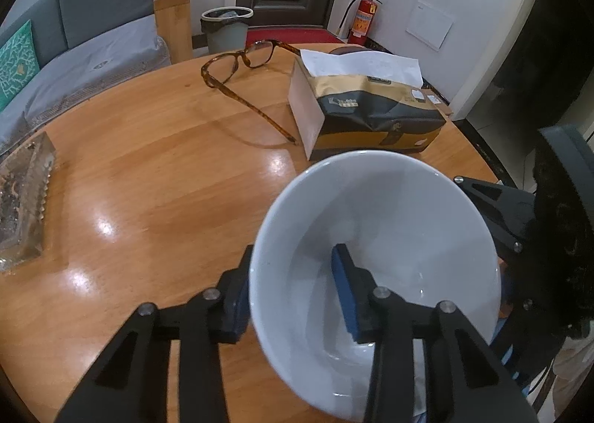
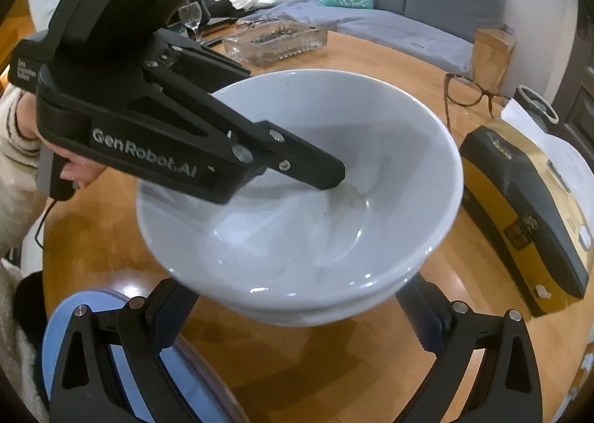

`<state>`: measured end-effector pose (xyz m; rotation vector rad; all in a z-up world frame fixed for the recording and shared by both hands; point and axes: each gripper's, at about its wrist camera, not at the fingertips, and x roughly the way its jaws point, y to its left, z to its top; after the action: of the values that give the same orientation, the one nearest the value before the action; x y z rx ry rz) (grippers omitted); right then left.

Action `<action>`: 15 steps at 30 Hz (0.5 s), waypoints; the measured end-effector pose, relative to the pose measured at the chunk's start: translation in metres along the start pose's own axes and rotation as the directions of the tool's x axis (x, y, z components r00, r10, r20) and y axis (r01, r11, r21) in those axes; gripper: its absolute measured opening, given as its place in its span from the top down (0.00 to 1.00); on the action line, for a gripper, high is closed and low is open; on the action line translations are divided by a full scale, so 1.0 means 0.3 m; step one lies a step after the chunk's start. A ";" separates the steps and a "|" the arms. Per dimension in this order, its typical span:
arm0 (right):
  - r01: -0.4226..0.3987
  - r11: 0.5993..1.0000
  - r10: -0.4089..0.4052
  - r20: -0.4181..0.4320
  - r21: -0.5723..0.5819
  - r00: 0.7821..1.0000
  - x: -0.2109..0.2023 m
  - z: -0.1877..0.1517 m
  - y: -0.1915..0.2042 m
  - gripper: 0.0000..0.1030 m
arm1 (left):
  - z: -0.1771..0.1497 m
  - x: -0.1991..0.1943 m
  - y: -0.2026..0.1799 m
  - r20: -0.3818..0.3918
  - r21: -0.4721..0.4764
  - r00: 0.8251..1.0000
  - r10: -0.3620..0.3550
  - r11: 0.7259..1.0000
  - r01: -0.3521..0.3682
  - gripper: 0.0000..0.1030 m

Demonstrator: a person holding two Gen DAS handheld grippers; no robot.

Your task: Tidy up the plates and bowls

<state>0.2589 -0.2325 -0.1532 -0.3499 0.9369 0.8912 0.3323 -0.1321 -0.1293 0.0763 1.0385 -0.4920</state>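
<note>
Only the right wrist view shows the blue plate (image 2: 74,322) beside the white bowl (image 2: 297,200).

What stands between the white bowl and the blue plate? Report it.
Only the right gripper: its open fingers reach below the white bowl, one finger over the blue plate. Nothing else visible lies between them.

The blue plate (image 2: 122,360) (at seven o'clock) is cut off by the frame's lower edge. Gripper arms hide its middle. The white bowl (image 2: 297,200) hides the right gripper's fingertips.
</note>
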 end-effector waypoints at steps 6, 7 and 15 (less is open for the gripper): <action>-0.017 1.000 0.017 0.007 -0.014 1.000 0.017 -0.002 -0.010 0.03 | 0.000 0.003 0.001 0.003 0.018 1.000 -0.001 1.000 0.000 0.67; -0.017 1.000 0.017 0.003 -0.018 1.000 0.024 0.000 -0.010 0.03 | 0.000 0.004 0.003 0.001 0.020 1.000 -0.001 1.000 0.001 0.68; -0.008 0.999 0.007 -0.008 -0.032 1.000 0.065 0.016 -0.003 0.01 | -0.006 0.001 0.005 0.013 0.029 1.000 -0.005 1.000 0.005 0.69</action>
<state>0.2676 -0.2203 -0.1664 -0.3783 0.9328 0.9131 0.3317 -0.1303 -0.1308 0.0962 1.0192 -0.5119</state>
